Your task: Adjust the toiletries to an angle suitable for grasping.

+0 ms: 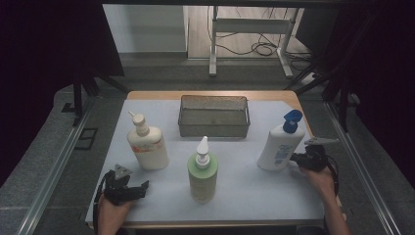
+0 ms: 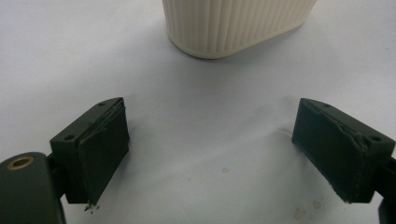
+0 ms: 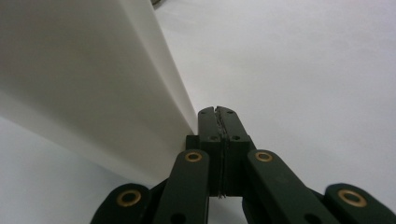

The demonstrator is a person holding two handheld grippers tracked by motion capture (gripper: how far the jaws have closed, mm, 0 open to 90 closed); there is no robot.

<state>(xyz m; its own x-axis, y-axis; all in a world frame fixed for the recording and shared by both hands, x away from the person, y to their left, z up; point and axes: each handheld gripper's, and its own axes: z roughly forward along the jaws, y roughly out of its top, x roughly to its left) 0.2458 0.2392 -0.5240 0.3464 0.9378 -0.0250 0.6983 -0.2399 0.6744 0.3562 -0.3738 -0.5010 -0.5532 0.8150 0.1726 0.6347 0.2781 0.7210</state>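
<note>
White plastic bottle with a blue flip cap [image 1: 280, 145]: stands leaning slightly, right of and nearer the person than the dark wire-mesh basket [image 1: 214, 116], on the pale sheet over the table [image 1: 244, 196]. Likely light to middling in weight, with a stiff but slightly yielding wall and a smooth, slippery skin. It looks top-heavy, so a push high up could tip it. Best hold, by my judgement, is across the flat lower body, below the label.

Right gripper [image 1: 304, 159]: low at the bottle's right flank, touching or just beside it. In the right gripper view [image 3: 218, 112] the jaws are pressed together with nothing between them, the bottle's white wall alongside. The forearm comes in from the near edge.

Left gripper [image 1: 128, 190]: left of and nearer than the basket, resting low. Jaws wide apart, empty, aimed at the ribbed base of a cream pump bottle [image 2: 233, 23].
</note>
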